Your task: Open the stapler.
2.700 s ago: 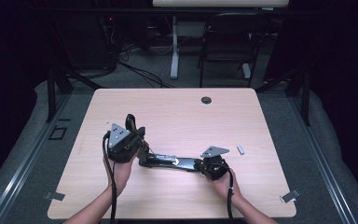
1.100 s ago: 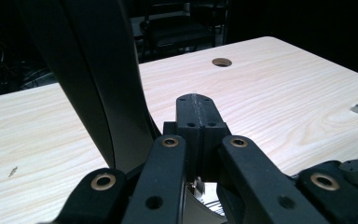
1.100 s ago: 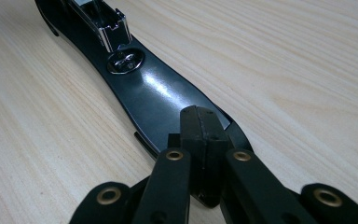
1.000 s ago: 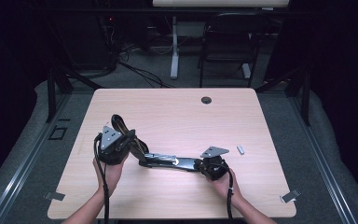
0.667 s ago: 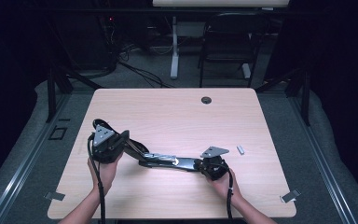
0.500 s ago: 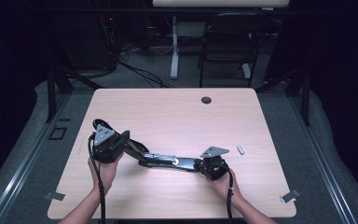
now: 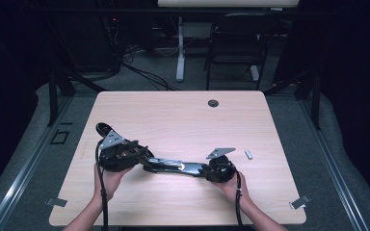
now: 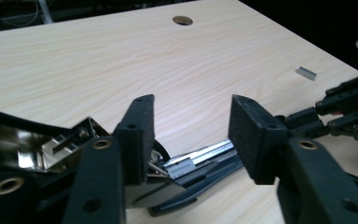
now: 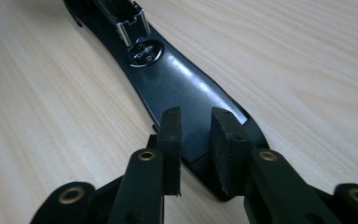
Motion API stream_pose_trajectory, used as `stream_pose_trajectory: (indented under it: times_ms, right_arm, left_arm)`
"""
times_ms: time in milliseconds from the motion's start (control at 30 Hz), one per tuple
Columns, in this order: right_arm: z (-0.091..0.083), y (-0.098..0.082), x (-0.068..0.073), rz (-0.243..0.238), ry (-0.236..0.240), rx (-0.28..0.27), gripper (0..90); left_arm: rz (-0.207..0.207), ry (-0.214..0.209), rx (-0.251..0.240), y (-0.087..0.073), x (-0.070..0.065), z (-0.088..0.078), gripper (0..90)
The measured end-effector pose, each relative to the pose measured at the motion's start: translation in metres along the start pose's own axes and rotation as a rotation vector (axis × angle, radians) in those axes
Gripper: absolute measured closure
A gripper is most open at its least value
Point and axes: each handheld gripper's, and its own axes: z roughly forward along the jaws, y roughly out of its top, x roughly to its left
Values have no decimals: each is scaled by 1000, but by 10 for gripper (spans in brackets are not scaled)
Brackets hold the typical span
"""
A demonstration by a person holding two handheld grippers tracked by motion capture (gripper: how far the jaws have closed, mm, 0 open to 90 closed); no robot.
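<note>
A black stapler (image 7: 173, 166) lies opened out flat near the table's front edge, its chrome magazine (image 8: 200, 158) bare. My left gripper (image 7: 142, 156) is at the stapler's left end. Its jaws have just been opening and stand wide (image 8: 191, 135), with the magazine low between them and the chrome lid (image 8: 51, 144) beside the left jaw; the pads press on nothing. My right gripper (image 7: 204, 171) is at the right end. Its jaws (image 9: 196, 130) have just been opening to a narrow gap over the tip of the black base (image 9: 177, 79).
A small grey strip of staples (image 7: 248, 154) lies on the table to the right of my right gripper, also seen as the grey strip (image 8: 306, 73). A round cable hole (image 7: 213, 103) sits near the far edge. A chair and table legs stand beyond the table.
My left gripper has shifted a little to the left and tipped lower at the stapler's left end. The right hand and the stapler's base have stayed put.
</note>
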Motion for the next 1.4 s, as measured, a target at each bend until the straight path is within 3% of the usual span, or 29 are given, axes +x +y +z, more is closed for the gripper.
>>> stream_pose_trajectory:
  times_ms: [367,433,533,633,767,900,967,1033,1167,1400]
  right_arm:
    - [-12,17,-8,-29,37,92,601]
    - [-16,19,-10,-40,32,97,550]
    - [-21,22,-15,-36,41,135,429]
    - [-28,23,-17,-56,8,138,388]
    - [-37,21,-25,-65,-32,131,329]
    - [-40,20,-33,-82,-57,174,342]
    - [-39,20,-39,-71,-55,200,341]
    - [-40,20,-44,-48,-68,235,307]
    - [-46,21,-53,-3,-68,252,183]
    - [-58,18,-69,25,-66,268,110]
  left_arm:
    - [8,-58,63,-7,4,-18,234]
    - [14,-70,74,-8,4,-19,212]
    - [32,-110,129,-9,2,-17,164]
    - [54,-143,162,-12,0,-14,150]
    - [61,-172,141,-14,-2,-17,144]
    - [62,-162,149,-18,2,-22,114]
    - [60,-158,184,-22,5,-22,89]
    - [59,-148,221,-27,7,-21,40]
    - [64,-142,296,-35,12,-16,2]
    - [46,-106,346,-40,24,-10,1]
